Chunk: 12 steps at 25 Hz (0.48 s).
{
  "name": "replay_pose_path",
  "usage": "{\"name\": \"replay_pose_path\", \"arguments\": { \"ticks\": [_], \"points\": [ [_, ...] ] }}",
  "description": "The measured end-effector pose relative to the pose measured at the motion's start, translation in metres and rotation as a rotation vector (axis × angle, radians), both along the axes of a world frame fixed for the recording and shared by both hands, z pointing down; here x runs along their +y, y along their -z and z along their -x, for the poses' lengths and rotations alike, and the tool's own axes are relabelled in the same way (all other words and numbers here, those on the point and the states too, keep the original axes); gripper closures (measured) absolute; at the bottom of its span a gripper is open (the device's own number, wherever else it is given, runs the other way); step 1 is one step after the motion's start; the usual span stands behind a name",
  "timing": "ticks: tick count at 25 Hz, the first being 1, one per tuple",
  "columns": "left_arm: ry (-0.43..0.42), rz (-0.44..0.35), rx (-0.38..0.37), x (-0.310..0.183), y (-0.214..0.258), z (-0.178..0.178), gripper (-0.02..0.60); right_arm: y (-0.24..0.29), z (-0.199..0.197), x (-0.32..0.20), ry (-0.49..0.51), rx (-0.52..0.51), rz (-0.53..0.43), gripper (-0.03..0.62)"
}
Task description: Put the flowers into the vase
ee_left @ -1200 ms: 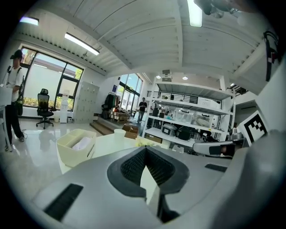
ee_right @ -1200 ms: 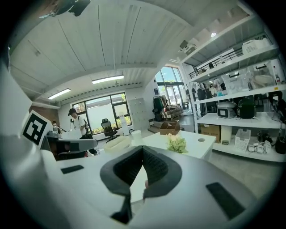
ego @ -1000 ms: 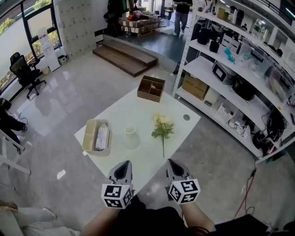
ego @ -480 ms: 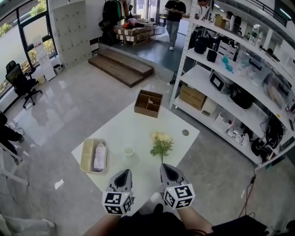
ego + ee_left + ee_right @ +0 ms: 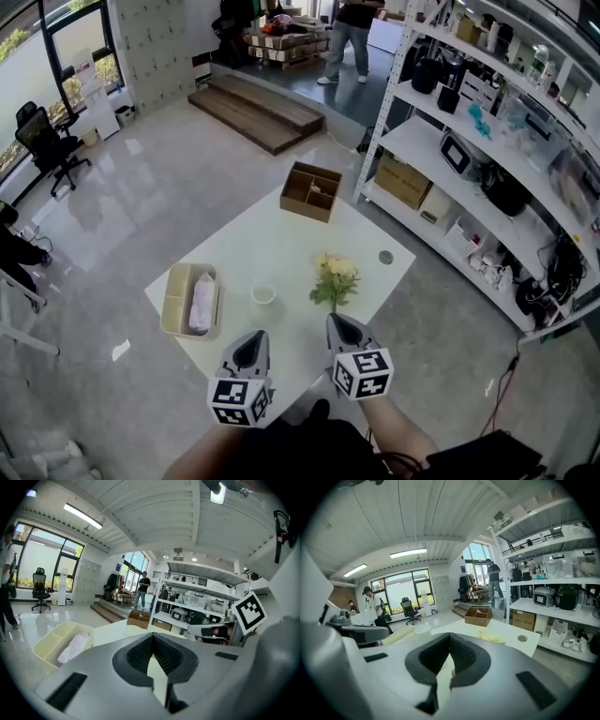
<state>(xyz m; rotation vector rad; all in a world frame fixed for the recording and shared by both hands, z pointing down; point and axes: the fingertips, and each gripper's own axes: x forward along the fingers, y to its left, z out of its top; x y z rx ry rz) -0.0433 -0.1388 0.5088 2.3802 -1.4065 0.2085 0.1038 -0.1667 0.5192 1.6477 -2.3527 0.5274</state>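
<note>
A bunch of pale yellow flowers (image 5: 335, 277) with green leaves lies on the white table (image 5: 281, 239), its stem pointing toward me. A small clear vase (image 5: 263, 294) stands upright to their left. My right gripper (image 5: 339, 326) is shut and empty, with its tip just short of the stem's near end, which it hides. My left gripper (image 5: 251, 347) is shut and empty over the table's near edge, below the vase. In the right gripper view the flowers (image 5: 490, 637) and the vase (image 5: 423, 628) lie beyond the shut right gripper (image 5: 450, 635). The left gripper (image 5: 152, 635) shows closed jaws.
A cream tray (image 5: 176, 298) holding a white cloth sits at the table's left. An open brown box (image 5: 311, 190) stands at the far corner. A round hole (image 5: 385, 257) marks the table's right side. Metal shelving (image 5: 469, 169) runs along the right. A person (image 5: 349, 33) stands far off.
Both grippers have moved forward toward the table. The right one has come up to the near end of the flower stem. Both have stayed shut.
</note>
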Motion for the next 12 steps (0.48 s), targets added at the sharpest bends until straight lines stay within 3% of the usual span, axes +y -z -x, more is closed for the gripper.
{"name": "replay_pose_path", "arguments": {
  "ticks": [5, 10, 12],
  "points": [
    [-0.007, 0.018, 0.001, -0.003, -0.004, -0.004, 0.578, -0.049, -0.017, -0.036, -0.028, 0.079, 0.128, 0.592],
    [-0.014, 0.028, 0.008, -0.008, -0.007, -0.004, 0.578, -0.139, -0.043, -0.065, -0.045, 0.118, 0.439, 0.591],
    [-0.016, 0.03, 0.008, -0.01, -0.007, -0.004, 0.578, -0.165, -0.047, -0.072, -0.02, 0.085, 0.568, 0.443]
  ]
}}
